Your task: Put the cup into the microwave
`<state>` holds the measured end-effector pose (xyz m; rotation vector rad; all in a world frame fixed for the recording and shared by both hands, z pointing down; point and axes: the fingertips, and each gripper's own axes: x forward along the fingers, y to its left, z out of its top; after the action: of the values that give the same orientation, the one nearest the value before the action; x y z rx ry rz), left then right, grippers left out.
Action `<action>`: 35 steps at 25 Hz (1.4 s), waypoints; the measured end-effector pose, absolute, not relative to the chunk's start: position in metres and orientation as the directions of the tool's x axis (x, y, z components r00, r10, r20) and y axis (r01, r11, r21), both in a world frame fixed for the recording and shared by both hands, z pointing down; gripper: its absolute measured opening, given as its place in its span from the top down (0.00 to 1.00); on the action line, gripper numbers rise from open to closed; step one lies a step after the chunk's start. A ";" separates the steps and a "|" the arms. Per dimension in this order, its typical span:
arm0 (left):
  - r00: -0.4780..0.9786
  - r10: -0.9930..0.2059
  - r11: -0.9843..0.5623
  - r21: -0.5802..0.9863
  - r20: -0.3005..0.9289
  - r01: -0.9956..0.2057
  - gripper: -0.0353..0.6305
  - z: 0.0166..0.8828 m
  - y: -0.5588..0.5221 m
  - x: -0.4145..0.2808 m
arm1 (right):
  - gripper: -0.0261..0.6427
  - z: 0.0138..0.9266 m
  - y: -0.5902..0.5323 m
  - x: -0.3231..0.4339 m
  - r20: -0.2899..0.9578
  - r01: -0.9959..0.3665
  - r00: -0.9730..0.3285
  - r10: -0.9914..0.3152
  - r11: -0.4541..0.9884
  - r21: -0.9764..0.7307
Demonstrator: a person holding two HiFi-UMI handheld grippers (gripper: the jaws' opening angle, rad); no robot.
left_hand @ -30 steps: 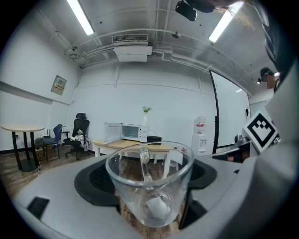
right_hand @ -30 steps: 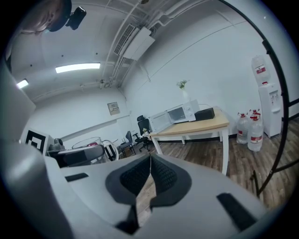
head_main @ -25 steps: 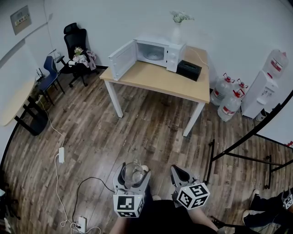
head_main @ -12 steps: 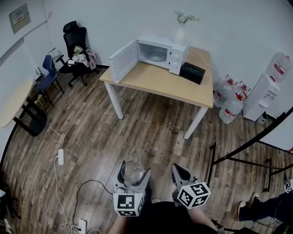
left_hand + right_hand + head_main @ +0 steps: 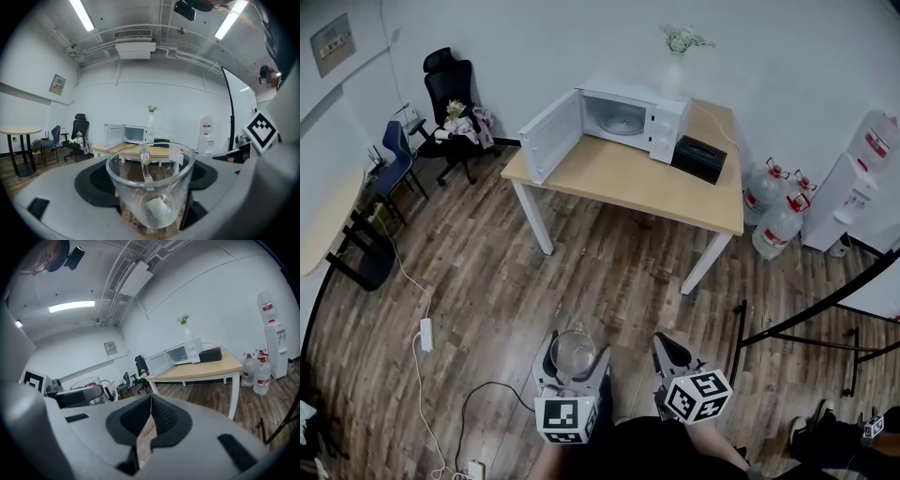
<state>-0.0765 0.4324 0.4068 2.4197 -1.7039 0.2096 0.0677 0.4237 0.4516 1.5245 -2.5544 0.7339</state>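
Left tongs [image 5: 573, 356] grip the glass cup [image 5: 151, 185] upright, well short of the counter [image 5: 628, 178], where the microwave [image 5: 619, 117] stands door-open to receive it; right tongs [image 5: 150, 416] are clenched, empty.

The microwave [image 5: 623, 117] is set at the far edge of the table [image 5: 628, 183], with its door [image 5: 551, 136] swung open toward the left edge. A vase [image 5: 673, 73] is placed on top of it, and a box [image 5: 698, 157] lies just beside it on the right. Water bottles [image 5: 773, 217] are grouped on the floor right of the table — a dispenser [image 5: 861, 178] beyond them. Well before the table, the cup [image 5: 571, 349] is held between the jaws of the left gripper [image 5: 573, 356] — the right gripper [image 5: 665, 347] just beside it.
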 end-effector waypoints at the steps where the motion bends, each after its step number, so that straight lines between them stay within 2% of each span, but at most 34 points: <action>1: 0.339 -0.916 -0.333 0.062 0.214 -0.941 0.32 0.406 0.426 -0.078 | 0.97 0.451 0.418 0.066 0.304 -0.848 -0.501 -0.810 0.390 -0.360; 35: 0.417 -0.885 -0.414 0.059 0.208 -0.908 0.32 0.413 0.267 -0.142 | 0.97 0.454 0.260 0.005 0.300 -0.878 -0.430 -0.851 0.318 -0.358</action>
<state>-0.1424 0.2665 0.4128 2.5032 -1.5993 0.2154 0.0053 0.2600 0.4538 1.6453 -2.5038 0.7374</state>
